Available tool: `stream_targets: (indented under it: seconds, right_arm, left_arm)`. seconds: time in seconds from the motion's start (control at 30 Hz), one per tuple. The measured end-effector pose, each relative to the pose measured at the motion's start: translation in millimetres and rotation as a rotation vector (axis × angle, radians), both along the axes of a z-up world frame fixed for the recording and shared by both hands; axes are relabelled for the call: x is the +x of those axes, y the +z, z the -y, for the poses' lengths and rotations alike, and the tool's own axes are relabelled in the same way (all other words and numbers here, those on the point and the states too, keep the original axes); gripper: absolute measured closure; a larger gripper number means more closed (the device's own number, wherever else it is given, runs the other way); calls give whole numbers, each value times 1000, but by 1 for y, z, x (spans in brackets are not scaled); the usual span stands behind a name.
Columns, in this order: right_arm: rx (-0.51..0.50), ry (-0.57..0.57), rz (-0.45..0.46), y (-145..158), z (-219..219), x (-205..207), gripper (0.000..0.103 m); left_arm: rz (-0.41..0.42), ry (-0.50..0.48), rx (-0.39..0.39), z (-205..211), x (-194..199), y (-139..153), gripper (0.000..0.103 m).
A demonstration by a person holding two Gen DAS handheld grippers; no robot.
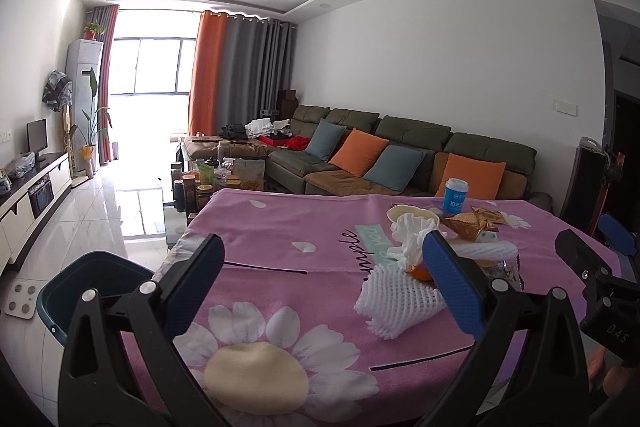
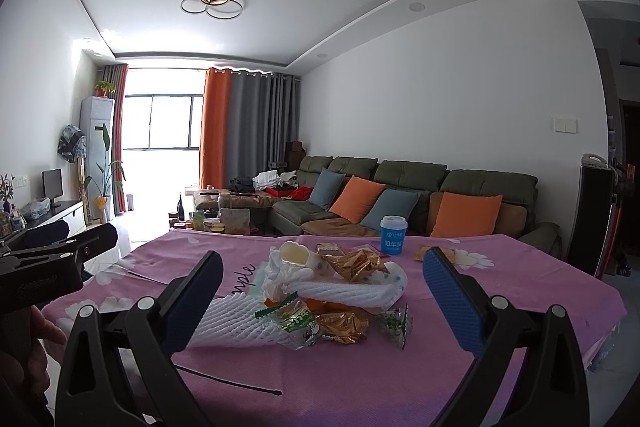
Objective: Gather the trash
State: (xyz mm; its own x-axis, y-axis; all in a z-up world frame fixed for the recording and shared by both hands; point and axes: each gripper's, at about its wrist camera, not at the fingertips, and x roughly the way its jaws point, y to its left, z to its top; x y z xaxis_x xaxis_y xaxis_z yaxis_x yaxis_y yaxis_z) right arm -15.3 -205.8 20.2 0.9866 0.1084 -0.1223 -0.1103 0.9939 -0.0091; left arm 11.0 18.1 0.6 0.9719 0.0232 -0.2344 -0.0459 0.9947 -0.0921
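Nothing is picked up yet: both the left gripper (image 1: pixel 322 267) and the right gripper (image 2: pixel 322 281) hover spread wide and empty over the pink tablecloth (image 2: pixel 360 379), facing the trash pile (image 2: pixel 320 299) at its middle, so the next move likely calls for closing on the white foam net (image 2: pixel 236 323) and carrying it to the bin (image 1: pixel 80 283) at the table's left.

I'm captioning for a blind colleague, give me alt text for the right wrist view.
An open right gripper faces a heap of white foam fruit nets, gold snack wrappers and a blue paper cup on a pink floral tablecloth.

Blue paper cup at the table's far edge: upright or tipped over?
Upright. The blue paper cup stands on its base on the pink tablecloth, white lid on top, printed band level.
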Motion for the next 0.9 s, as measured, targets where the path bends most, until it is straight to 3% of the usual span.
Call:
stream_targets:
  seconds: [0.57, 0.9]
  right_arm:
    - [-2, -9, 7, -1, -1, -1, 7]
    - [0, -8, 2, 0, 1, -1, 7]
  left_arm:
    - [46, 13, -22, -4, -10, 1, 5]
    - [27, 25, -26, -6, -6, -1, 5]
